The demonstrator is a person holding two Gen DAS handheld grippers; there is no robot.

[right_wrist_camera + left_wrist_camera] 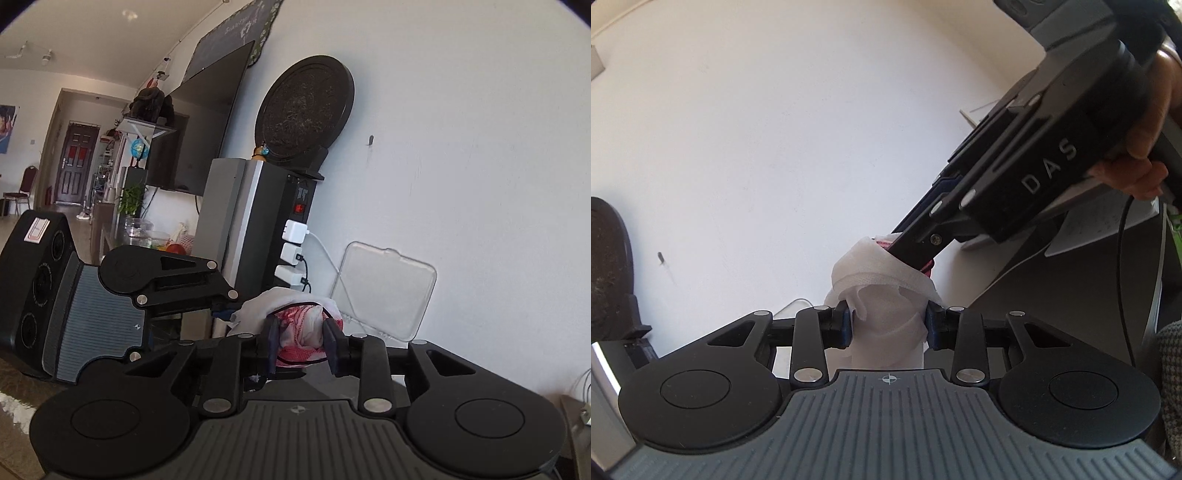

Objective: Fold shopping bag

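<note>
The shopping bag (pixel 886 306), rolled into a white bundle with red print inside, hangs in the air before the white wall (pixel 757 129). The left gripper (pixel 889 326) clamps its lower part; the right gripper (pixel 301 341) grasps its open end.

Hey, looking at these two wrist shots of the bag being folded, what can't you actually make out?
- Left wrist view: the right gripper has its fingertips buried in the white bag, so its jaws are hidden.
- Left wrist view: the bag's lower end is cut off behind the left gripper body.
- Right wrist view: the red-patterned part is bunched, so its print is unreadable.
- Both views: whatever lies under the bag is hidden by the grippers.
</note>
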